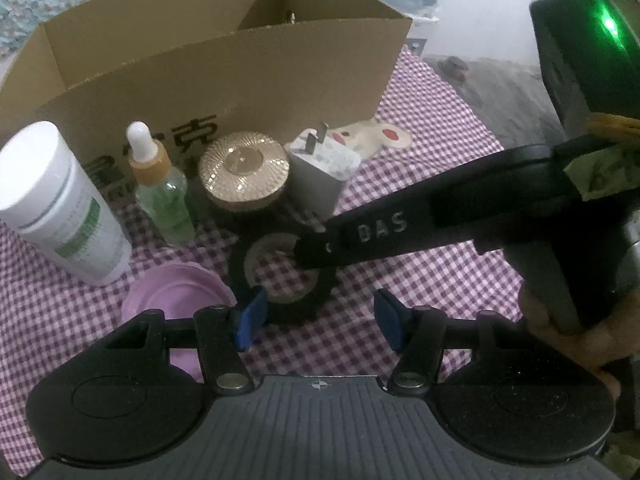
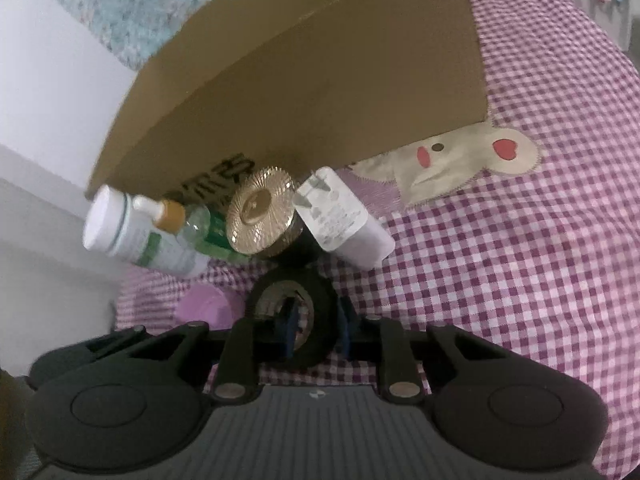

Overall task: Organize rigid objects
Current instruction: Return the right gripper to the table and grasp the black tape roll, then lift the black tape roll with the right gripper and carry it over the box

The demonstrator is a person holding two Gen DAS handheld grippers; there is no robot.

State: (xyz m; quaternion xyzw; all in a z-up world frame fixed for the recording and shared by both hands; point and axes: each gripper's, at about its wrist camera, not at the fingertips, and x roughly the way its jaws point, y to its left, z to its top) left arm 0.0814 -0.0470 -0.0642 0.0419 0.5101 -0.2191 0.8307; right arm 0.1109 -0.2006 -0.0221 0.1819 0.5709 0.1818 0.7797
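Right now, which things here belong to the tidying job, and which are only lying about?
For the job:
black tape roll, gripped by right gripper
cardboard box
white bottle
dropper bottle
gold-lidded jar
charger
pink lid

Lying about:
checked cloth

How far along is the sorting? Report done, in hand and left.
Done: nothing visible inside the cardboard box.
In hand: the right gripper pinches the black tape roll's wall; the left gripper is open.
Left: white bottle, dropper bottle, gold-lidded jar, charger, pink lid.
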